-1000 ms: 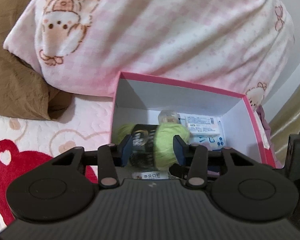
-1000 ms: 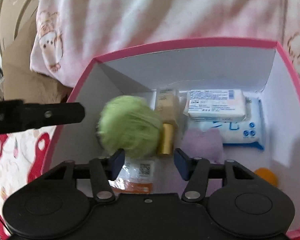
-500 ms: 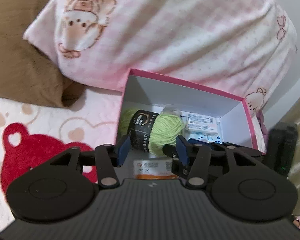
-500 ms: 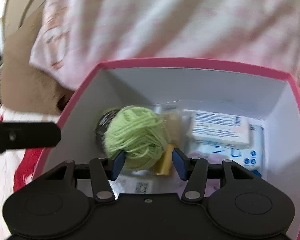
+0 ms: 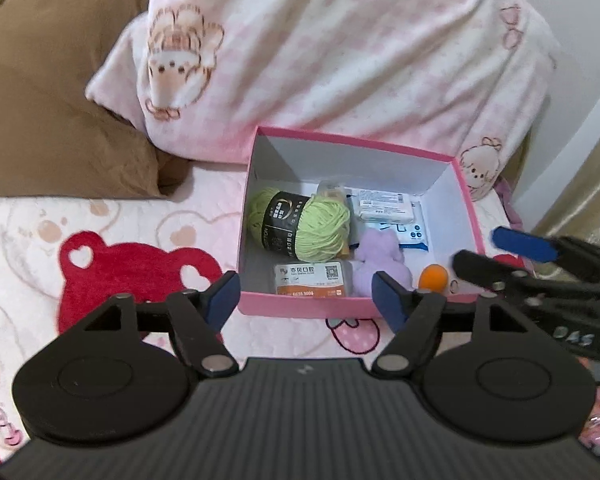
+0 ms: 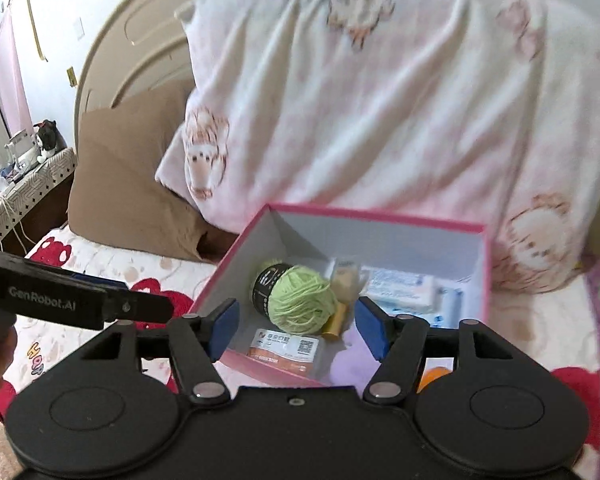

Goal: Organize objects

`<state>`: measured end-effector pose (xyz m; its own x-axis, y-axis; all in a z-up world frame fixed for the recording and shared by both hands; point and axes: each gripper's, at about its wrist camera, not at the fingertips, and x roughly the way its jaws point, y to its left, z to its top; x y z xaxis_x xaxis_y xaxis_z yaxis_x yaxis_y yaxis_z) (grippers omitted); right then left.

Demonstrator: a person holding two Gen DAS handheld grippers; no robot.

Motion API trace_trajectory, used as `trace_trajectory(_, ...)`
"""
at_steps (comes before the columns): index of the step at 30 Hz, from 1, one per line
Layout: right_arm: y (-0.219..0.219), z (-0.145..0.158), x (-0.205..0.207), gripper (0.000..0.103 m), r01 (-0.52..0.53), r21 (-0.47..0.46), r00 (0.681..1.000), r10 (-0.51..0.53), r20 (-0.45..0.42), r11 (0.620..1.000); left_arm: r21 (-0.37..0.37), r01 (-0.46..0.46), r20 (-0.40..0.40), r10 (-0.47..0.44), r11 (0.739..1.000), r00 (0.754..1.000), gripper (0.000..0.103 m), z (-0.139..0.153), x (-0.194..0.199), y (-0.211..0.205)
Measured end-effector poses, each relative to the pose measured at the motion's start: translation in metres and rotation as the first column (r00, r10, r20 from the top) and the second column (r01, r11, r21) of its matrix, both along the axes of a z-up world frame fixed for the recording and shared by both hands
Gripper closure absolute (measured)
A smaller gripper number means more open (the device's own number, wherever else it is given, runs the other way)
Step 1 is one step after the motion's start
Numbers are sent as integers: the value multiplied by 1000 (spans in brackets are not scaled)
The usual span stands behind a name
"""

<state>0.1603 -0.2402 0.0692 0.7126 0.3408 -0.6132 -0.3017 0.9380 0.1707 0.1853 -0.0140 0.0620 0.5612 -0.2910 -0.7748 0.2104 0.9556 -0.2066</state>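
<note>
A pink box [image 5: 256, 168] with white inner walls stands open on the bed; it also shows in the right wrist view [image 6: 236, 248]. Inside lie a green yarn ball [image 5: 300, 229] with a black band, a wipes pack [image 5: 386, 206], a purple plush [image 5: 380, 258], an orange ball [image 5: 433, 276], an orange-and-white packet [image 5: 312, 278] and a gold tube [image 6: 336, 318]. The yarn ball also shows in the right wrist view [image 6: 300, 300]. My left gripper [image 5: 306, 296] is open and empty, just short of the box's near wall. My right gripper [image 6: 296, 326] is open and empty, above the near edge.
A pink checked pillow [image 5: 340, 60] leans behind the box, with a brown pillow [image 5: 52, 100] to its left. The bed cover [image 5: 112, 252] has red bear and heart prints. A bedside table [image 6: 16, 184] with clutter stands far left in the right wrist view.
The yarn ball left my left gripper and now lies in the box. Both grippers have pulled back from the box and stand wider open.
</note>
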Motion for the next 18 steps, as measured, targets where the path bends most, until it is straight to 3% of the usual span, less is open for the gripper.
trace_trajectory(8, -11, 32, -57, 19, 66, -18, 998, -66, 16, 998, 25, 0, 85, -2, 1000, 996, 8, 40, -53, 2)
trace_trajectory(18, -17, 26, -112, 14, 126, -33, 992, -127, -24, 991, 48, 45, 84, -49, 998, 995, 6, 43, -110, -5)
